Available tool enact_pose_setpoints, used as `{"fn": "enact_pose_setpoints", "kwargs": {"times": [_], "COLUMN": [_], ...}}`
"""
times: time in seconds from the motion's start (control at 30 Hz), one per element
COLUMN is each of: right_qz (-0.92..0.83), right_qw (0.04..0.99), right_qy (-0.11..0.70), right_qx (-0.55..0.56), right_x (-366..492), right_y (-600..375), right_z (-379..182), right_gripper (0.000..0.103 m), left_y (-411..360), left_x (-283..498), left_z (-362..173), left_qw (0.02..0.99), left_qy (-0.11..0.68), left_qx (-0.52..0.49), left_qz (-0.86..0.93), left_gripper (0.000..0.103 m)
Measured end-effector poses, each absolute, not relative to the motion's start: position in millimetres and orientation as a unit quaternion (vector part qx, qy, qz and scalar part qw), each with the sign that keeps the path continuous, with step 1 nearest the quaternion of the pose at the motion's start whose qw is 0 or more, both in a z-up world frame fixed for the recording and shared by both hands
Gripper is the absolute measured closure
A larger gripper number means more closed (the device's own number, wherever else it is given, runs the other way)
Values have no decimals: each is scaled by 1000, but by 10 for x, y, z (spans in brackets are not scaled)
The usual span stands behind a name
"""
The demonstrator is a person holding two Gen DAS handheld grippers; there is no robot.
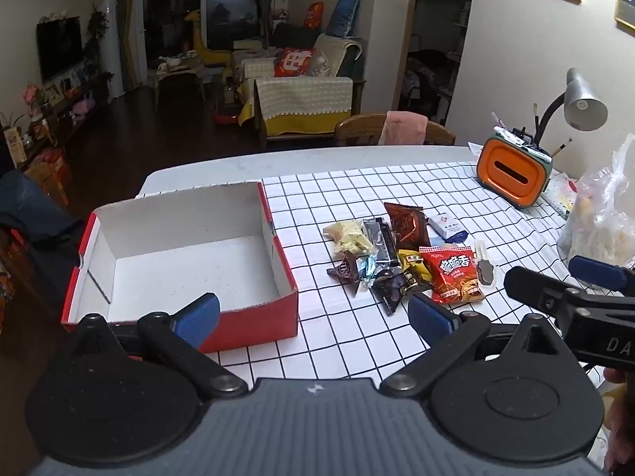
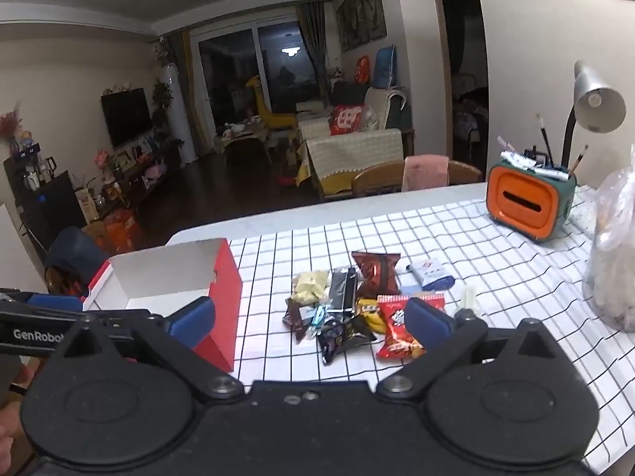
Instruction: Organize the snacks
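Snacks in small foil and plastic wrappers (image 1: 401, 254) lie in a loose heap on the white worktop with its black grid cloth (image 1: 397, 341), just beside the open red cardboard box with a white inside (image 1: 254, 321), which holds nothing I can see. Judging by their look, they are light, thin and crinkly, so they will likely slide on the cloth and buckle under a pinch. The red crisp packet with white lettering (image 1: 454, 273) and the dark brown pointed pouch (image 1: 408, 224) seem puffed with air; a hold on a sealed edge should spare the contents. The pale yellow wrapped sweet (image 1: 349, 238) and the flat black bar (image 1: 379, 240) look firmer and could be taken across the middle. Several overlap, so lifting one may drag a neighbour. The left claw (image 1: 313, 315) stands wide and empty above the box's near corner; the right claw (image 2: 309, 321) is equally wide, empty, over the heap's near edge.
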State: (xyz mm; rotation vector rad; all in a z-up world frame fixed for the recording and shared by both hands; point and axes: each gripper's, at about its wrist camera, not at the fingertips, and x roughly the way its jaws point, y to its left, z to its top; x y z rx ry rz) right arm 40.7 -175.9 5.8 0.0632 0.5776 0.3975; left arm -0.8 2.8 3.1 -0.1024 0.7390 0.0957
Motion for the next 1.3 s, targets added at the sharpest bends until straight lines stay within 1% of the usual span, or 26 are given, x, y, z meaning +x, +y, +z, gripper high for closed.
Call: {"fn": "enact_pose_setpoints", "kwargs": {"times": [0.3,0.67,0.8,1.3], "right_qz": [206,218,218,220], "right_qw": [931,928,927,927], "right_qy": [299,301,304,303], "right_qx": [32,26,21,18], "right_x": [459,518,539,561], "right_y": [-1760,-1790,-1776,-1750], "right_z": [21,35,16,33], "right_gripper": [1,1,4,4], "left_y": [-8,-31,-32,-20], "left_x": [-15,35,42,71], "left_z": [11,-7,-6,3], "left_qw": [925,922,922,922], "left_qy": [371,378,378,376], "left_qx": [-55,-59,-59,-66], "left_qz": [55,65,66,65], "left_gripper": [1,1,1,1]}}
